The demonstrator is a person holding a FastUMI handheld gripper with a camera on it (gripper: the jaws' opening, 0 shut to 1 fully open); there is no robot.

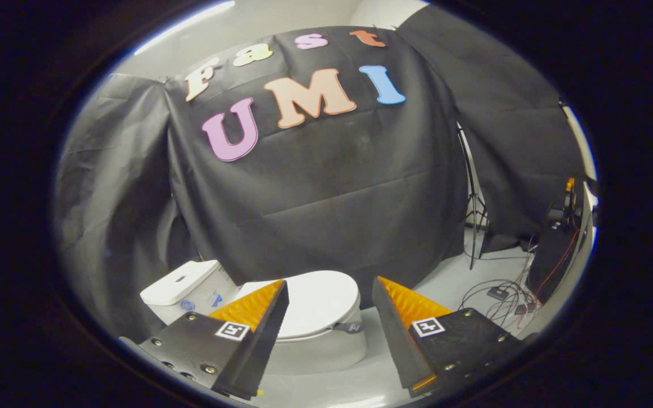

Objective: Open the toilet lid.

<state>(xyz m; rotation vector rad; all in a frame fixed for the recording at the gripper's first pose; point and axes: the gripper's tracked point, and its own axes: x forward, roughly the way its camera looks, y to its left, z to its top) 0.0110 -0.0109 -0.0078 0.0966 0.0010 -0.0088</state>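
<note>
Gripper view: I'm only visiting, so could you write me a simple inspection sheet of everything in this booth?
Surface: pale floor, bare around the toilet.
Job's things: white toilet with its lid down flat; the tank stands behind it; a small dark tab sticks out at the lid's front edge.
Clutter: a small dark box lies among the wires on the floor.
Grippers: gripper open, fingers spread apart, holding nothing, with the lid beyond them.
Cables: loose cables coil on the floor beside the dark equipment.
Surroundings: black cloth wall behind the toilet; a thin stand at its edge.
</note>
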